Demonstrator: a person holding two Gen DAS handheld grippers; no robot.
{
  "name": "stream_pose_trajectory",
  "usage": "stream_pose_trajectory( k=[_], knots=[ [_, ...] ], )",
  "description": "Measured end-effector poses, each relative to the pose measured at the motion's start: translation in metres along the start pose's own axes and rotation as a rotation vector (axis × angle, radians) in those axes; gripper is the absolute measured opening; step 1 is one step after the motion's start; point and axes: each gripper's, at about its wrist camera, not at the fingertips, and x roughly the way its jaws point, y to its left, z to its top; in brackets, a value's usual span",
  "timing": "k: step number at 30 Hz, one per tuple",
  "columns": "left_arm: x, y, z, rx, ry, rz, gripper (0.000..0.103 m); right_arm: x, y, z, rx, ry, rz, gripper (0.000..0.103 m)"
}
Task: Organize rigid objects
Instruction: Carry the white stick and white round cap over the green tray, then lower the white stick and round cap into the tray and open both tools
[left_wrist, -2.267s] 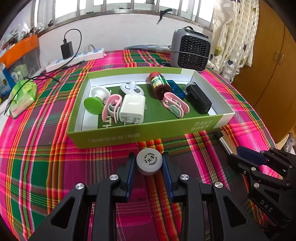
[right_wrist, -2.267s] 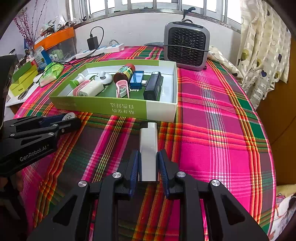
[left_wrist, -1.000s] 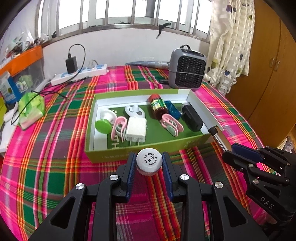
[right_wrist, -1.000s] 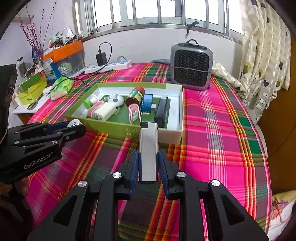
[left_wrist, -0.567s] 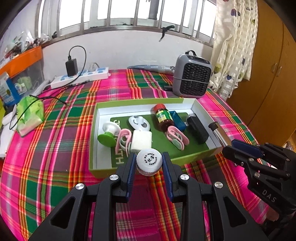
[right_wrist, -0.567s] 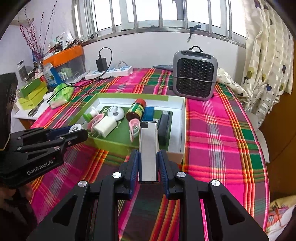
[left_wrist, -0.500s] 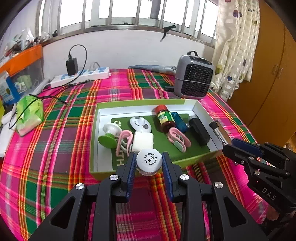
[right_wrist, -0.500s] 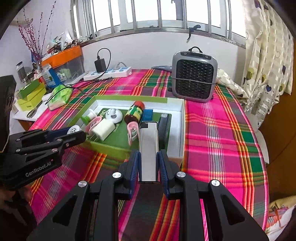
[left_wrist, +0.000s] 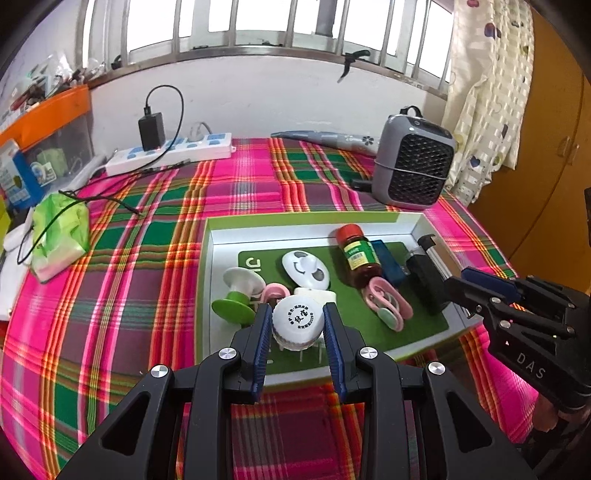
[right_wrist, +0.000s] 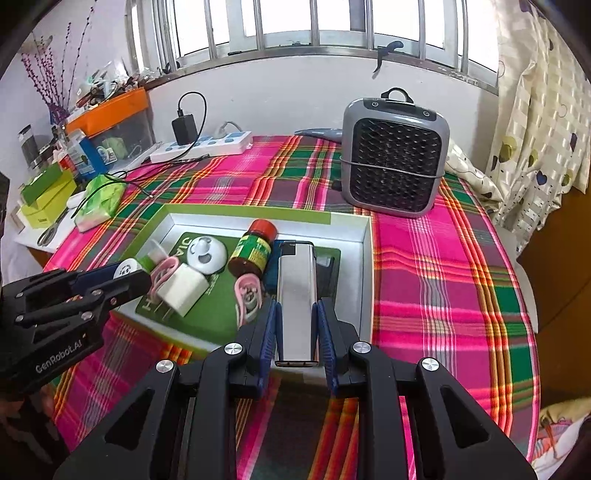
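Note:
My left gripper (left_wrist: 295, 325) is shut on a small white-capped bottle (left_wrist: 297, 318), held over the near edge of the green and white box (left_wrist: 207, 266). My right gripper (right_wrist: 297, 325) is shut on a flat silver metal case (right_wrist: 297, 291), held above the box's right part (right_wrist: 364, 258). In the box lie a red-capped brown bottle (left_wrist: 356, 254), a white round gadget (left_wrist: 304, 267), a green and white cup-shaped piece (left_wrist: 236, 295), pink clips (left_wrist: 386, 306), a blue item (left_wrist: 388, 260) and a black block (left_wrist: 426, 284). A white charger (right_wrist: 183, 286) lies there too.
The box sits on a pink and green plaid tablecloth (left_wrist: 147, 258). Behind it stand a grey fan heater (left_wrist: 412, 170) and a power strip with a black adapter (left_wrist: 170, 149). A green tissue pack (left_wrist: 59, 229) lies at the left. A wooden cupboard (left_wrist: 546, 166) stands on the right.
Both grippers have moved forward with their loads, from in front of the box to over it. Neither grip has changed.

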Motion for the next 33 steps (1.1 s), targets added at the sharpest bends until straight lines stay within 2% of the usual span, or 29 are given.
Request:
stream_pose_trajectory(
  k=[14,33],
  knots=[
    [0.023,0.005,0.003,-0.007,0.031,0.017,0.027,0.032,0.001,0.012,0.006,0.034,0.006,0.024],
    [0.028,0.01,0.003,-0.015,0.041,0.016,0.027,0.046,0.01,0.016,-0.013,0.051,0.021,0.024]
  ],
)
